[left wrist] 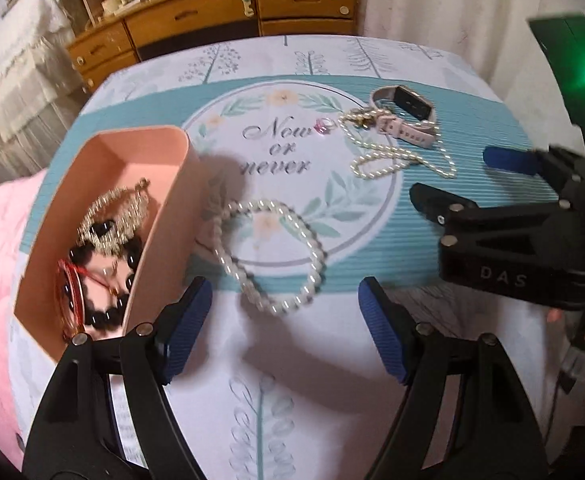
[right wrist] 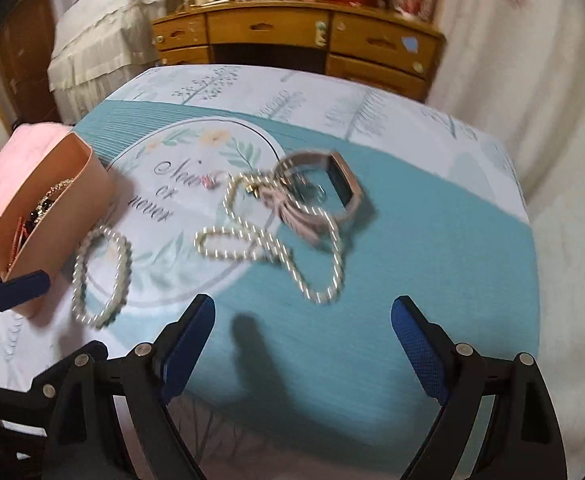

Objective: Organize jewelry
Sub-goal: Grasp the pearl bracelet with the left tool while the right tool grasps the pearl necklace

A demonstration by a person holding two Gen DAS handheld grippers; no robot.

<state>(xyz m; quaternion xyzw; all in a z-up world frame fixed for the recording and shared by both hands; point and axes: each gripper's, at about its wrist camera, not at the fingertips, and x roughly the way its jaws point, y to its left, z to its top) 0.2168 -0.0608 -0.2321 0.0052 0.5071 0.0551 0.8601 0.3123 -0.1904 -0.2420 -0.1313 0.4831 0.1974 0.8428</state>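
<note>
A table [left wrist: 372, 360] under a pale cloth printed with leaves fills both views, with a teal mat [left wrist: 472, 152] laid across it. A wooden dresser [left wrist: 212, 12] stands behind, at twelve o'clock.

On the table at nine o'clock sits an open pink box [left wrist: 160, 240]. Inside it lie a black bead bracelet [left wrist: 108, 312], a gold chain [left wrist: 116, 212] and a red bangle [left wrist: 72, 288].

Just beside the box, at its three o'clock, a pearl bracelet [left wrist: 272, 252] lies flat on the mat. At one o'clock a pink watch [left wrist: 404, 116] rests with a long pearl necklace [left wrist: 396, 156] looped against it; the two touch. A small pink ring [left wrist: 324, 125] sits at the necklace's nine o'clock, near but apart.

The left gripper [left wrist: 284, 332] hovers at the near edge of the pearl bracelet, its blue-padded tongs apart and holding nothing. The right gripper [right wrist: 302, 344] hangs at six o'clock from the necklace, its tongs spread wide over bare mat.
</note>
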